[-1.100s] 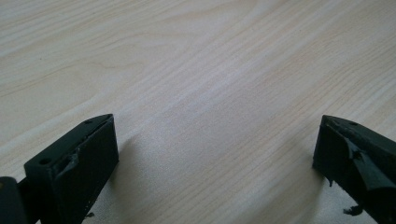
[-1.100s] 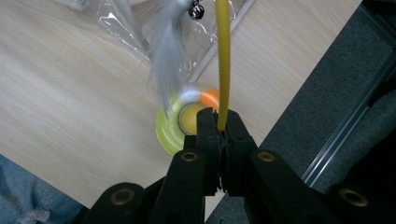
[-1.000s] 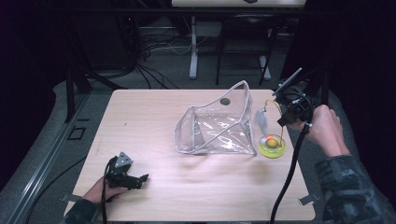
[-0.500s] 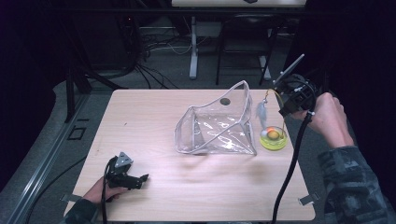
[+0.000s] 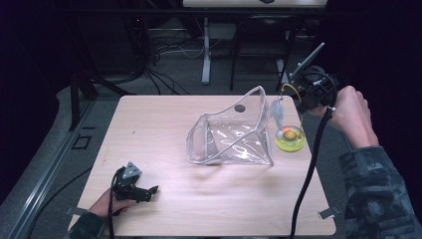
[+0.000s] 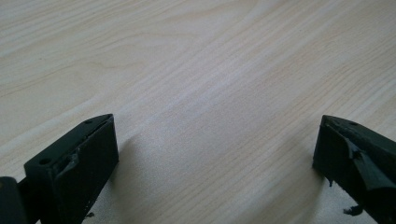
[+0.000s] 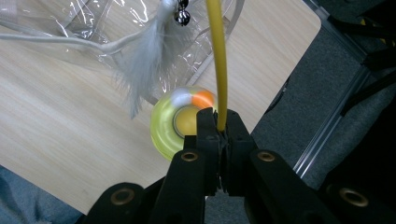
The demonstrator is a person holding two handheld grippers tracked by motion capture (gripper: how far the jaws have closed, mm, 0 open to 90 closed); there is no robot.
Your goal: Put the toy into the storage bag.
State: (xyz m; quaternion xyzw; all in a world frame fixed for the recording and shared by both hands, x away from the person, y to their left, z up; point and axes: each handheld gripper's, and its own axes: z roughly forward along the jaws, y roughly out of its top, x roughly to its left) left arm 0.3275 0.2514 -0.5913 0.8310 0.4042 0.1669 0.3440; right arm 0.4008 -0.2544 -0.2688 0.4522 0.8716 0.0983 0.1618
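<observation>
Lifted yellow wand pinched between jaws

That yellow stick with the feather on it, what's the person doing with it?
The right gripper has its jaws shut on a thin yellow wand, holding it up over the table's right side. A white feather and a little bell dangle from it, above a round yellow-green toy base beside a clear plastic pouch. The left gripper rests open on the wooden table, holding nothing.
</observation>
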